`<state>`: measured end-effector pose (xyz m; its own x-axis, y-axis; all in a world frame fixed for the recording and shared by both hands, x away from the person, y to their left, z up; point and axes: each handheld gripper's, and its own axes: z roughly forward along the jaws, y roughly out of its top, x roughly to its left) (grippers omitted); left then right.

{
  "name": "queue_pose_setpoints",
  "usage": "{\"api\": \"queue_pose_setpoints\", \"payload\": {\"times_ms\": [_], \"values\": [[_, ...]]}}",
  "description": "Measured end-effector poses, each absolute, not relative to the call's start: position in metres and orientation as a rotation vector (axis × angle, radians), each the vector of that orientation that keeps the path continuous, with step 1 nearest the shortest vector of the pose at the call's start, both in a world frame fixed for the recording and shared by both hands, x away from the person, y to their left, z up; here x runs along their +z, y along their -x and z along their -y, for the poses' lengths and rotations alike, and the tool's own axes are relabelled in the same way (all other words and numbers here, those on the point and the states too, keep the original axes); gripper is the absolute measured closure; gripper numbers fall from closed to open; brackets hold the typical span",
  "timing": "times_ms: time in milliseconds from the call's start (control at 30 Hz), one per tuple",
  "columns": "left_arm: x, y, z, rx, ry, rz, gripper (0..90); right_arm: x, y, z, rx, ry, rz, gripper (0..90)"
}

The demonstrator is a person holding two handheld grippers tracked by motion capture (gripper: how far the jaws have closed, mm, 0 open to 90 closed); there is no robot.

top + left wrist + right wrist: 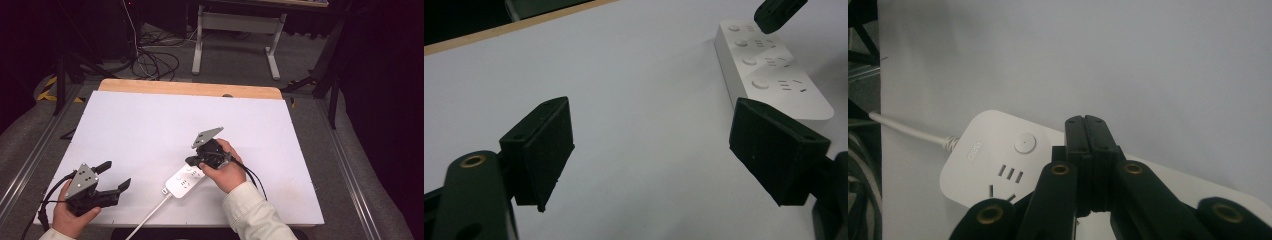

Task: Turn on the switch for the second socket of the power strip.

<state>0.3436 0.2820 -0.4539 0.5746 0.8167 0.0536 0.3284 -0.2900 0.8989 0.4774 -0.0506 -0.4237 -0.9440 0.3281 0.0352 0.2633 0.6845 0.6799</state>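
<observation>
White power strip [184, 181] lay low and centre of the high view, and the right gripper [192, 161], jaws clenched on nothing, hovered over its switch buttons — pressing one looked the job. Left gripper [116, 176] idled spread wide, lower left.

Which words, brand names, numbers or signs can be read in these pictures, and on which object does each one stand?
No text can be read with certainty.
White power strip: a small grey marking near its cable end in the right gripper view, too blurred to read.
Round buttons on the strip: no legible symbol or label.
Left hand-held gripper and right hand-held gripper: no lettering visible.
</observation>
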Motion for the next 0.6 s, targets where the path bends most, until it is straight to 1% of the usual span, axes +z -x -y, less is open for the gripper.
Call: {"api": "queue_pose_setpoints", "payload": {"times_ms": [600], "values": [[-0.454,-0.344,-0.282,0.649,-1.869,-0.935,18.3,-0.439,-0.481,0.04,0.957,-0.487,-2.855,90.0]]}}
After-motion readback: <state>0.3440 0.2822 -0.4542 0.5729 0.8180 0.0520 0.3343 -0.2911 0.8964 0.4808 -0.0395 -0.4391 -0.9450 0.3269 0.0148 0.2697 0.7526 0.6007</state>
